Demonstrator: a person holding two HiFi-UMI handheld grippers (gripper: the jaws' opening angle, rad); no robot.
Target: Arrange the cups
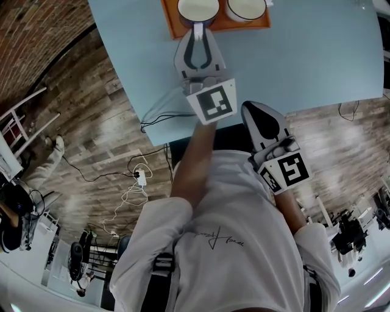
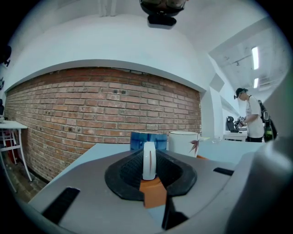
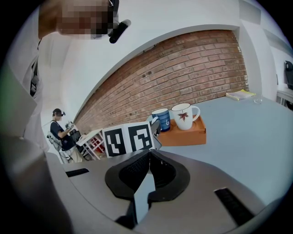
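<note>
Counting two cups on one orange tray (image 1: 241, 25) at the far edge of one pale blue table (image 1: 317, 55): a blue cup (image 1: 198, 7) on the left and a white cup (image 1: 245, 7) with a red leaf print on the right, just beside each other. Standing upright, both of them, mouths up and long axes vertical. Turned with the blue cup's white handle (image 2: 149, 157) toward the near side and the white cup's own handle toward the right, as the right gripper view shows it. Counting two grippers as well, each with one marker cube. Reaching far over the table with the left gripper (image 1: 198, 30), close to level, jaws clamped on the blue cup's handle, the white loop standing on end between the dark pads and the cup down on the tray. Hanging at the near right with the right gripper (image 1: 248, 108), over the table's near edge, tilted downward, jaws pressed together with nothing between them, well apart from the tray. Beyond the table's far side, one brick wall (image 2: 91, 114).
</note>
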